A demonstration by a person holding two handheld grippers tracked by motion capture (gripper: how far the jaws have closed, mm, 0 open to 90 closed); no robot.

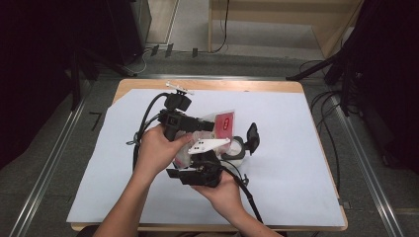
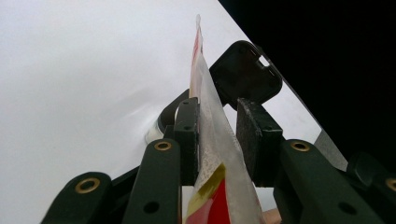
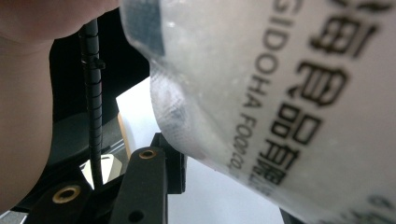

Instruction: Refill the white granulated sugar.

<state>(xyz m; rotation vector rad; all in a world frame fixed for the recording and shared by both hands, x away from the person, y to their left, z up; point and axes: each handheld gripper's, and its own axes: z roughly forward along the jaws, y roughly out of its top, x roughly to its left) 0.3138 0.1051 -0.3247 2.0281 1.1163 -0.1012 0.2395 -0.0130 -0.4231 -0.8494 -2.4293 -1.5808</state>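
A clear plastic food bag with a red label hangs above the middle of the table, between both grippers. My left gripper reaches in from the left. In its own view the bag stands edge-on between the two pads, and my left gripper is shut on it. My right gripper comes up from below. In the right gripper view the printed bag lies close across the jaws, against the left finger and hiding the other one.
A small clear jar with its black lid flipped open sits on the white sheet just right of the grippers. The jar lid also stands behind the bag in the left gripper view. Cables trail from both grippers.
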